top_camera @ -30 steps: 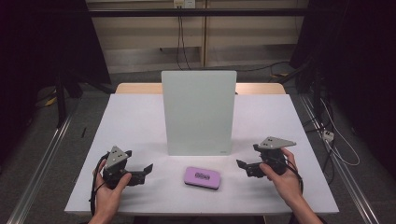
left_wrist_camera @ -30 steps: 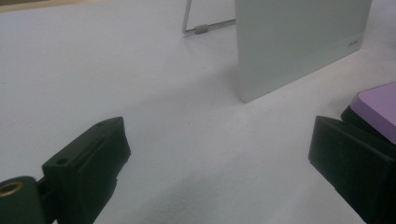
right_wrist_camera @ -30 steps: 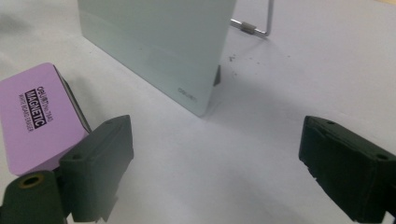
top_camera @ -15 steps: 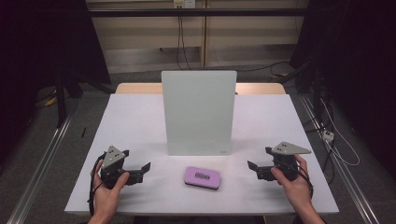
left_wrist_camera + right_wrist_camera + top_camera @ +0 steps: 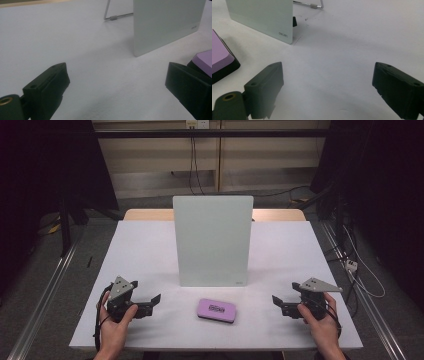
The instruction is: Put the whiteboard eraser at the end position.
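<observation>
A pale green-white board (image 5: 212,240) stands upright on a wire stand at the table's middle. A purple eraser (image 5: 216,310) with a black base lies flat in front of it, near the front edge. My left gripper (image 5: 156,300) rests at the front left, held in a hand, jaws open and pointing toward the eraser with nothing between them. My right gripper (image 5: 275,301) sits at the front right, jaws open and empty, pointing left at the eraser. The left gripper view catches the eraser (image 5: 203,61) at its right edge; the right gripper view has the eraser (image 5: 220,58) at its left.
The white table (image 5: 145,250) has a wooden strip along its far edge. The board's wire stand (image 5: 310,5) reaches out behind it. Cables lie on the floor to the right, and dark curtains flank the table.
My right gripper has moved to the right and slightly toward the table's front edge, farther from the eraser. The left gripper, the board and the eraser have stayed where they were.
</observation>
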### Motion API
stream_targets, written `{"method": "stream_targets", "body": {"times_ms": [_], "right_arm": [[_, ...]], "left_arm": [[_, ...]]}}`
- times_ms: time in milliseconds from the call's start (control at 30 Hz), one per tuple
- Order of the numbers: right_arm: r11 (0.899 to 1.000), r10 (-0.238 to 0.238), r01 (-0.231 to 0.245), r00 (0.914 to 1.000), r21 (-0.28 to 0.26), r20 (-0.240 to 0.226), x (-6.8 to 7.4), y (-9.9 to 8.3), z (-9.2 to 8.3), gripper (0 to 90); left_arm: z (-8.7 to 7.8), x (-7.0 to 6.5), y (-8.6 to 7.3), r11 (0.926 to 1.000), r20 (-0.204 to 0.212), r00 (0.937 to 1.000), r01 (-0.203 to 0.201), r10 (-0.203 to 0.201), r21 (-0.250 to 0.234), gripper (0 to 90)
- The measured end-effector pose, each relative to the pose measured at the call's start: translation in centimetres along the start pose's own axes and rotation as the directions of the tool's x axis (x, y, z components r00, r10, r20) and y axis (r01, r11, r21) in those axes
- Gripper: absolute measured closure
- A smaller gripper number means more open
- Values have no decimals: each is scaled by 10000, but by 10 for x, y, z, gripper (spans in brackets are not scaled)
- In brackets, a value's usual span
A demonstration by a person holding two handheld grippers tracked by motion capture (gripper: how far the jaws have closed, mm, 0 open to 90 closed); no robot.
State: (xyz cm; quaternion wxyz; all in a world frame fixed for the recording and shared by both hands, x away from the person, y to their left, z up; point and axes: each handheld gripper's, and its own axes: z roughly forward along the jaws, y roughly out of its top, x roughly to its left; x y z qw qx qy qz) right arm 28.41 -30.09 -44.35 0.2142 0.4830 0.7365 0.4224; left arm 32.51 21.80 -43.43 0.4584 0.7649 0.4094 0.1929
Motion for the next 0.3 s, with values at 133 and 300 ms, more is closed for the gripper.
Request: {"method": "stream_targets", "body": {"times_ms": [133, 300], "right_arm": [[9999, 109, -109, 9999, 124, 5, -1, -4, 1, 103], [9999, 118, -117, 9999, 122, -75, 1, -3, 3, 103]], "left_arm": [[-1, 0, 0, 10000, -6, 10000, 33, -33, -5, 46], [1, 1, -1, 10000, 52, 10000, 70, -70, 56, 46]]}}
